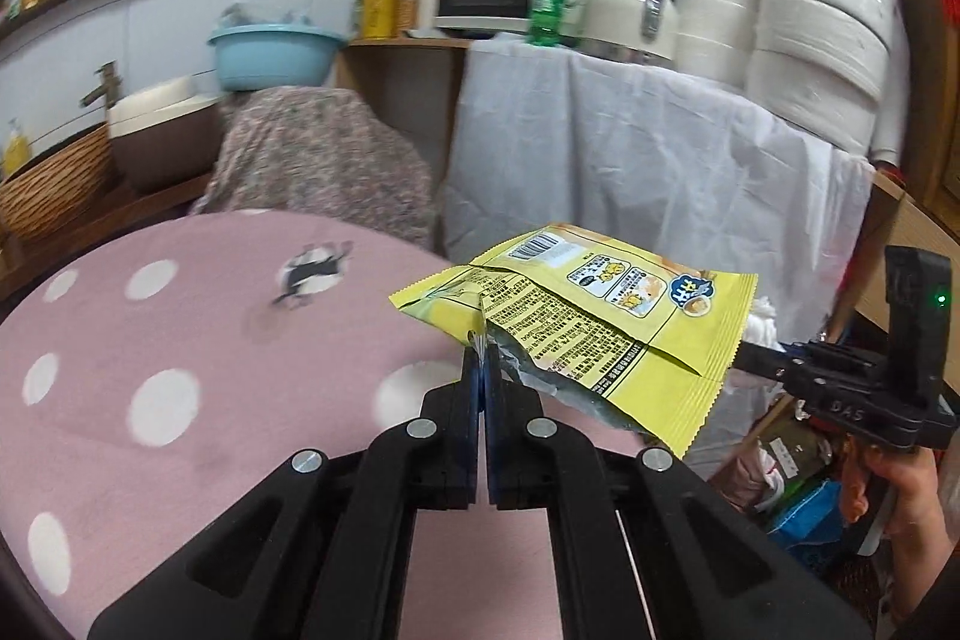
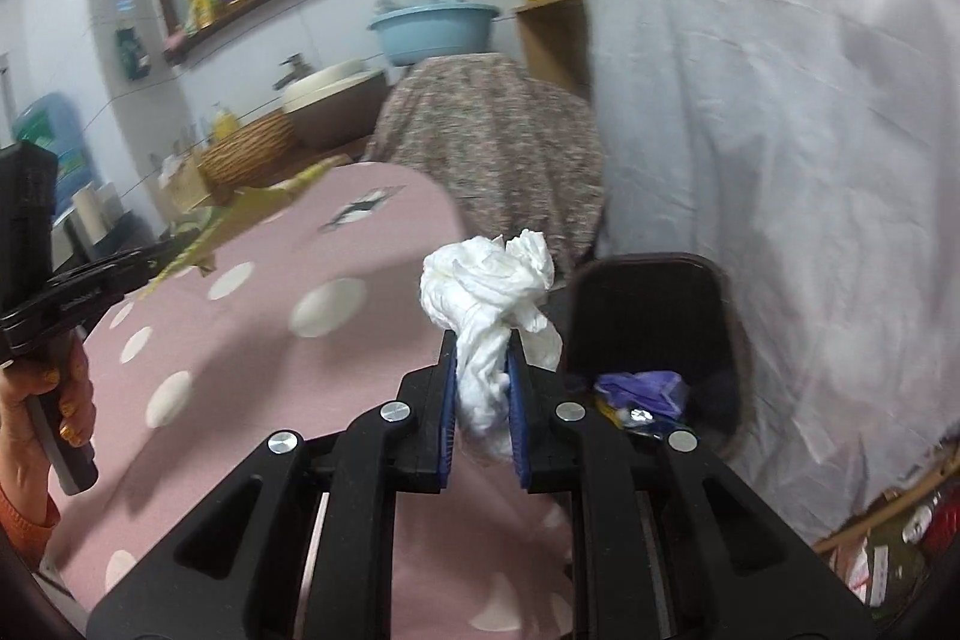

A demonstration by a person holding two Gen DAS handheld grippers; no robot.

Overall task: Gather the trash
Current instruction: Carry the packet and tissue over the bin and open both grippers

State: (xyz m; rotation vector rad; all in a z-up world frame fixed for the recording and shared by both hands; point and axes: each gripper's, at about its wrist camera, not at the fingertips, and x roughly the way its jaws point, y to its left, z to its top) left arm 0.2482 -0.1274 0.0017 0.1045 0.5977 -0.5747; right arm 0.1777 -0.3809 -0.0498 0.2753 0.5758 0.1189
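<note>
The crumpled tissue (image 2: pixel 486 316) sits pinched between my right gripper (image 2: pixel 483 394) jaws, and the dark trash bin (image 2: pixel 651 304) lies just ahead and to the right of it, below, so this arm is the nearer one. My left gripper (image 1: pixel 480 370), jaws pressed on the torn edge of the yellow snack wrapper (image 1: pixel 600 322), hangs over the pink dotted table (image 1: pixel 150 340); I judge it follows.

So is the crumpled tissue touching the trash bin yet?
Apart. The right wrist view shows the crumpled tissue clamped in the right gripper, held clear of the trash bin.
</note>
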